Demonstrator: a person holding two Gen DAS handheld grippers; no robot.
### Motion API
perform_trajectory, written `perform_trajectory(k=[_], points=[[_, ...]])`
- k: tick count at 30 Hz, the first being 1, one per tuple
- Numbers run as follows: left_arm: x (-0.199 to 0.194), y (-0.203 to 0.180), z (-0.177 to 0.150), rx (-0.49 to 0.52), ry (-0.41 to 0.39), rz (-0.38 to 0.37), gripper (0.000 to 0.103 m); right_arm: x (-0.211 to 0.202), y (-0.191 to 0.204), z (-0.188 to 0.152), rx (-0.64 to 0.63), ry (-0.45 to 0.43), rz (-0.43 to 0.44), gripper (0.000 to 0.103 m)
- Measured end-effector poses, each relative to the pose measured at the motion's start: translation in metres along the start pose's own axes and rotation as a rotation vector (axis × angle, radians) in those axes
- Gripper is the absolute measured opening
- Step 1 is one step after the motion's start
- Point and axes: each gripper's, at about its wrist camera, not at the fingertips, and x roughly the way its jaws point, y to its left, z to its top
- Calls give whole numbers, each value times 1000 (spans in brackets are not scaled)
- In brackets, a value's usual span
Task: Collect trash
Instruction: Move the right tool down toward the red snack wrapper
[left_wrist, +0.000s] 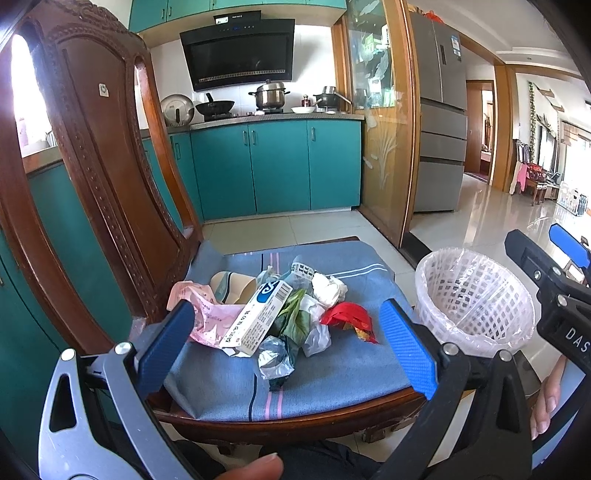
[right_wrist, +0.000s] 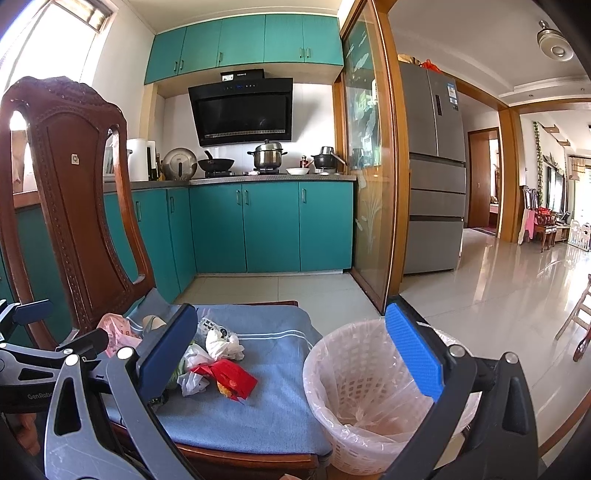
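Note:
A pile of trash lies on the blue cushion (left_wrist: 343, 365) of a wooden chair: a white box with blue print (left_wrist: 255, 317), pink paper (left_wrist: 205, 310), a red wrapper (left_wrist: 347, 319), a crumpled white tissue (left_wrist: 328, 290), a green leaf and a silvery wrapper (left_wrist: 275, 360). My left gripper (left_wrist: 288, 343) is open and empty, just in front of the pile. My right gripper (right_wrist: 291, 354) is open and empty, above the cushion's right side and the white lattice bin (right_wrist: 362, 398), which has a clear liner and stands to the right of the chair. The red wrapper (right_wrist: 232, 376) and the tissue (right_wrist: 223, 345) also show in the right wrist view.
The chair's tall carved back (left_wrist: 99, 155) rises at the left. Teal kitchen cabinets (left_wrist: 277, 166) with pots on the counter stand behind. A glass sliding door (left_wrist: 376, 129) and a grey fridge (left_wrist: 439, 122) are at the right, with glossy tiled floor (left_wrist: 491, 218) beyond.

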Motion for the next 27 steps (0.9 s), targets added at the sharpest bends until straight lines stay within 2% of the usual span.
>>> perform_trajectory(k=[8,15,18,22,27], points=[[15,6,-5,-16,58,27,100,10,-2,-5,12,32,4,100],[31,8,-11,-26,116,12,100,23,3,-15,-19,45,16,100],[39,9,-14,-25,139,15,100,36,9,-21,-45,101,32,100],[54,15,-18,-32,177,28,100,48,12,-24,-59,134,38,100],[71,41,-31,-105,241,51,100,73,18,-26,-92,205,97,100]])
